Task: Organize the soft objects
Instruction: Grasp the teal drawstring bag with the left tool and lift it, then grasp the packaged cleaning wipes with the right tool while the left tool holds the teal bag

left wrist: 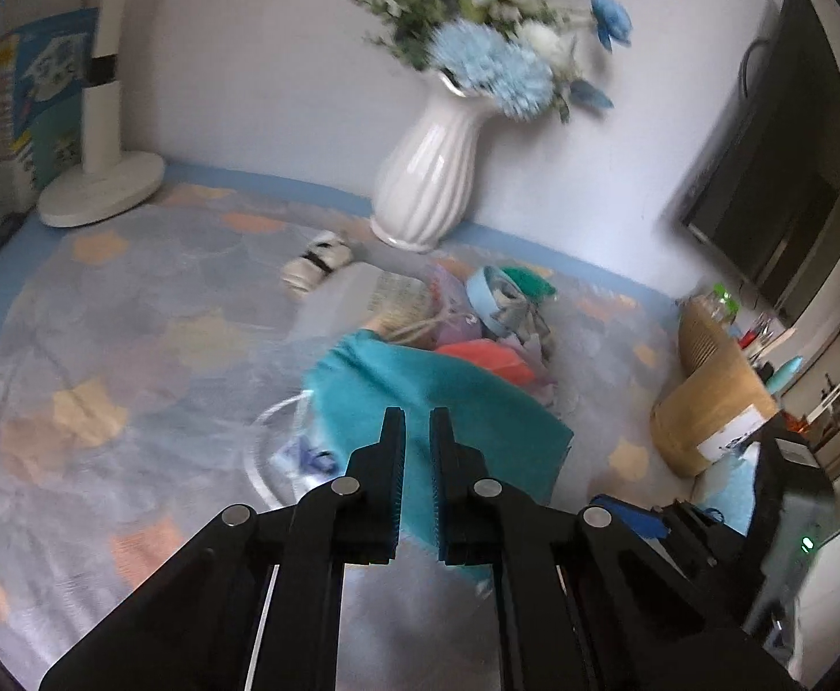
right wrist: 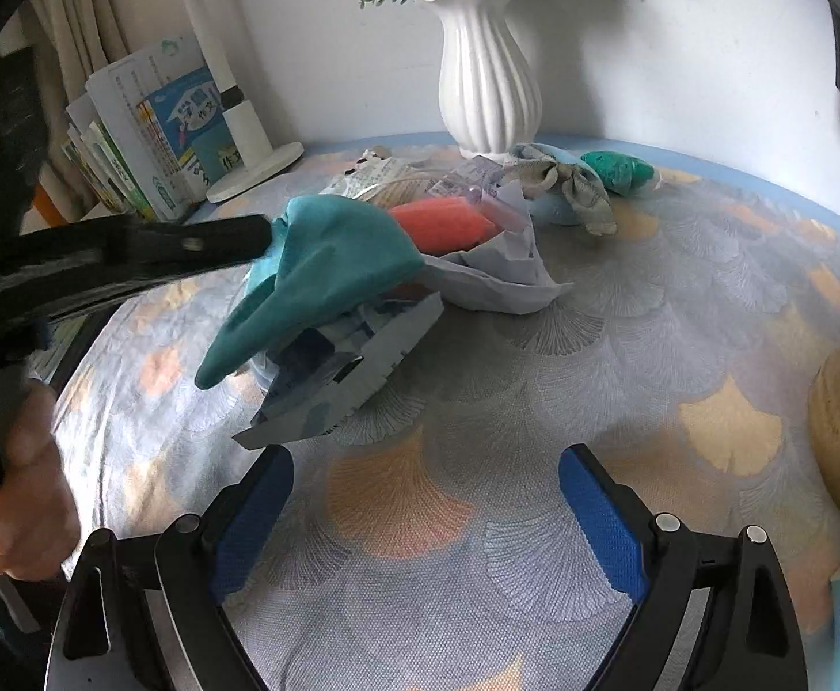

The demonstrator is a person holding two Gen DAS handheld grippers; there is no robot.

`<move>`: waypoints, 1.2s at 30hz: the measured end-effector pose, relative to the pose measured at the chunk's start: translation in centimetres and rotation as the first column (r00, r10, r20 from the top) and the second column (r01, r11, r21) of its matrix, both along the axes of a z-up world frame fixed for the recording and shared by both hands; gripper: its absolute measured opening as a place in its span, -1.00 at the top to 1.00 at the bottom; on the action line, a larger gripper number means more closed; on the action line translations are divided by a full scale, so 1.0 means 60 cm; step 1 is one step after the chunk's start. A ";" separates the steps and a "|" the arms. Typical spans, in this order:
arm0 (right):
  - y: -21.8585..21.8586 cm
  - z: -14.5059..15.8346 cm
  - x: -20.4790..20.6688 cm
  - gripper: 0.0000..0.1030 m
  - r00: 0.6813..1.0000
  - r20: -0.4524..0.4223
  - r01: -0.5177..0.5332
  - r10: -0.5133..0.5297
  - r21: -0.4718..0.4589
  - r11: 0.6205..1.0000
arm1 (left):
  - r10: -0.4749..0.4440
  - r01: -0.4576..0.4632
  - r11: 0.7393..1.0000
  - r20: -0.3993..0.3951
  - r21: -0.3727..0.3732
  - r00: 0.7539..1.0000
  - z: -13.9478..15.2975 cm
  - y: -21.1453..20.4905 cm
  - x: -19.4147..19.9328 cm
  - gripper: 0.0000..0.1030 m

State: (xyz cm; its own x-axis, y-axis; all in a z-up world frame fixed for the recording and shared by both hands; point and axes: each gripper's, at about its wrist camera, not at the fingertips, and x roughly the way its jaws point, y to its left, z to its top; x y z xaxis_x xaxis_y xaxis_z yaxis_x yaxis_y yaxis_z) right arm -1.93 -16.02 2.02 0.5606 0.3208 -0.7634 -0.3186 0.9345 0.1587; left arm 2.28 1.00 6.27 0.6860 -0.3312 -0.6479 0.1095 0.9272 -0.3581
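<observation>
My bench (right wrist: 621, 311) wears a grey-blue cloth patterned with orange and yellow fan leaves. A pale wall (right wrist: 333, 69) rises behind it, top of frame. Against it stand a ribbed white vase (right wrist: 489, 86) of blue flowers (left wrist: 494, 69), a white lamp stand (left wrist: 103, 173) (upper left) and leaning books (right wrist: 149, 132). A dark screen (left wrist: 776, 184) hangs upper right.

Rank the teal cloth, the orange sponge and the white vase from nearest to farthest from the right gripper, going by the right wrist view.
From the right gripper:
1. teal cloth, ahead left, pinched by the left gripper.
2. orange sponge, just behind it.
3. white vase, by the back wall.
</observation>
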 end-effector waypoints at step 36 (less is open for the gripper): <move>-0.008 -0.002 -0.001 -0.80 1.000 0.011 -0.019 0.019 0.044 0.999 | 0.094 -0.094 0.994 -0.012 -0.047 0.996 0.004 0.030 0.024 0.73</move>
State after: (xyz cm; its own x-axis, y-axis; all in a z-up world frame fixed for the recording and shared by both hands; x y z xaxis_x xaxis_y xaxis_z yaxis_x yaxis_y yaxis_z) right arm -2.01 -16.48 1.91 0.5619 0.3646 -0.7425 -0.3382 0.9204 0.1960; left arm 3.72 2.83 6.52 0.7089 -0.2965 -0.6400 0.0189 0.9150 -0.4029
